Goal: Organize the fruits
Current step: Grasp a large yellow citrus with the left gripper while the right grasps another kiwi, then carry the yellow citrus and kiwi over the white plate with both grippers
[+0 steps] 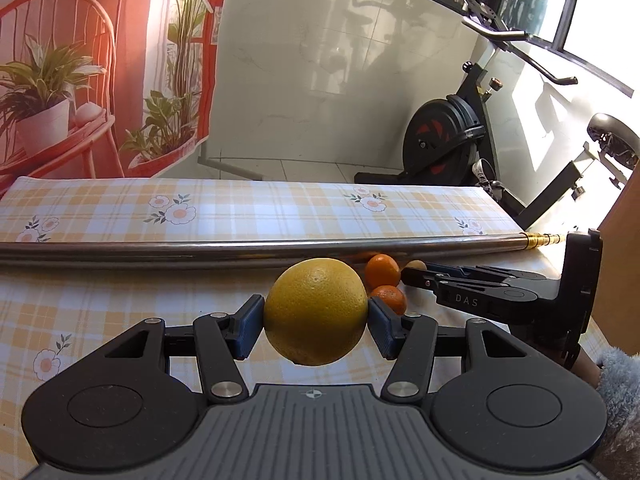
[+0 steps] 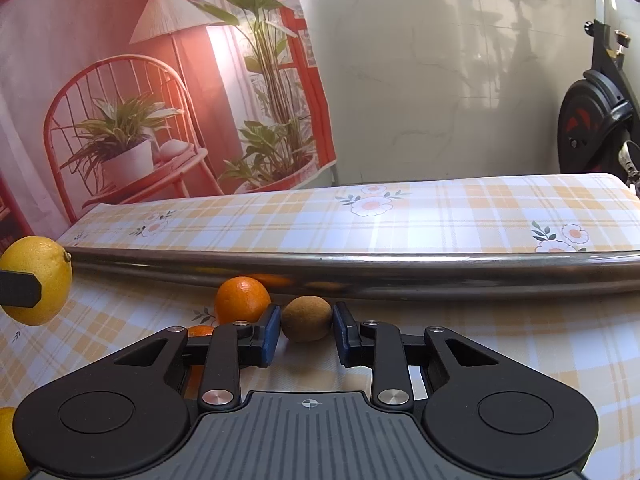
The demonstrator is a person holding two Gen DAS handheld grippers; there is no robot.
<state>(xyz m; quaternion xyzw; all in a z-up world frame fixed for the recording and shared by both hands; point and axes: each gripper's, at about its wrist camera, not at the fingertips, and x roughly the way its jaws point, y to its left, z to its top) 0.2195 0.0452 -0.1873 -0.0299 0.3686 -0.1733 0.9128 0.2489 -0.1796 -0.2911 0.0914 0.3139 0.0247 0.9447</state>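
The left gripper point(image 1: 316, 320) is clamped on a large yellow citrus fruit point(image 1: 315, 312), its blue pads pressing the fruit on both sides. The fruit sits clear of the surface point(image 1: 120, 304), which is covered in an orange-and-white plaid cloth with flower prints. In the right wrist view the same yellow fruit shows at the far left edge, with a black finger across it.

The right gripper point(image 2: 306, 330) has closed to a narrow gap around a brown kiwi point(image 2: 307, 318), its blue pads against the kiwi's two ends. The kiwi rests on the surface, just in front of a long metal pole point(image 2: 360, 270) that lies across the cloth. An orange point(image 2: 242, 300) lies just left of the kiwi, close to the pole, and a second, smaller orange point(image 1: 389, 298) lies nearer the camera beside it. A fuzzy grey sleeve point(image 1: 618, 392) shows at the lower right of the left wrist view.
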